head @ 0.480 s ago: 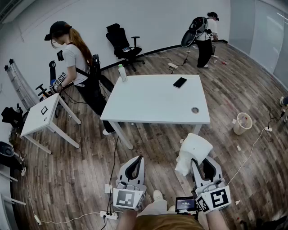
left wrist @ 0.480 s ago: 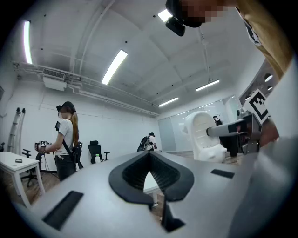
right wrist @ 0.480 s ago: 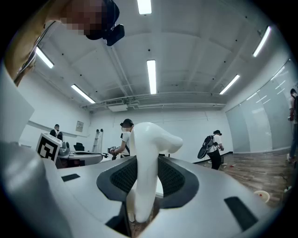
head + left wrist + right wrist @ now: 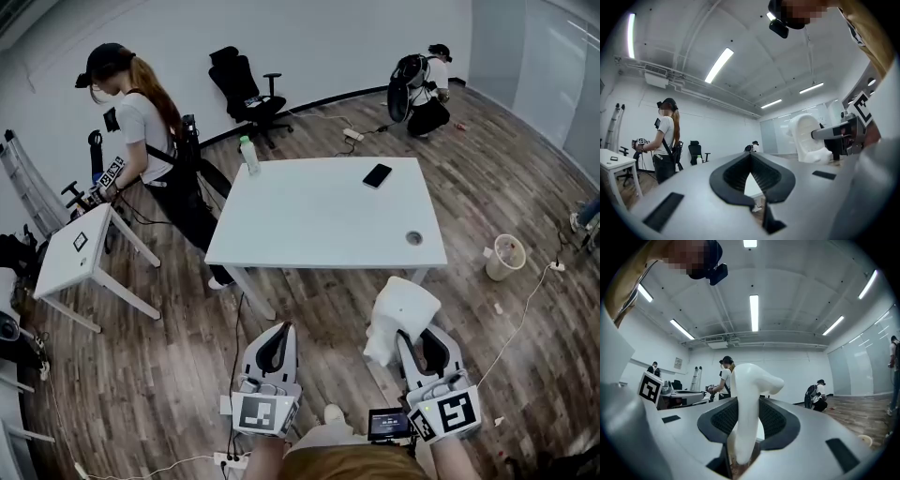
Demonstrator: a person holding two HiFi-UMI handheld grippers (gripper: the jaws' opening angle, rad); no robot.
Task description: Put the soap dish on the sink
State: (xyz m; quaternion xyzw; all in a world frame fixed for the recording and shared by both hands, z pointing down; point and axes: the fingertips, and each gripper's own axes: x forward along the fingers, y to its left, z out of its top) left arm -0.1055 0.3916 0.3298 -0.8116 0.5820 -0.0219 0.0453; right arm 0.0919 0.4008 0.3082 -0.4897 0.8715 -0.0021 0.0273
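Observation:
The white soap dish (image 4: 403,312) is held upright off the floor in my right gripper (image 4: 415,339), low in the head view in front of the person's body. In the right gripper view the dish (image 4: 747,394) stands between the jaws, which are shut on its lower part. My left gripper (image 4: 278,337) hangs level beside it on the left, shut with nothing in it; in the left gripper view its black pads (image 4: 764,178) meet. The dish (image 4: 806,139) also shows at the right of that view. No sink is in view.
A white table (image 4: 319,225) stands ahead, carrying a phone (image 4: 377,175) and a bottle (image 4: 248,154). A small white table (image 4: 71,255) and a standing person (image 4: 141,122) are at the left. Another person (image 4: 423,94) crouches far back, and a bin (image 4: 506,256) sits at the right.
The far person has gone from standing to crouching. The view has shifted a little towards the table. Both grippers keep their places, the right one still holding the dish.

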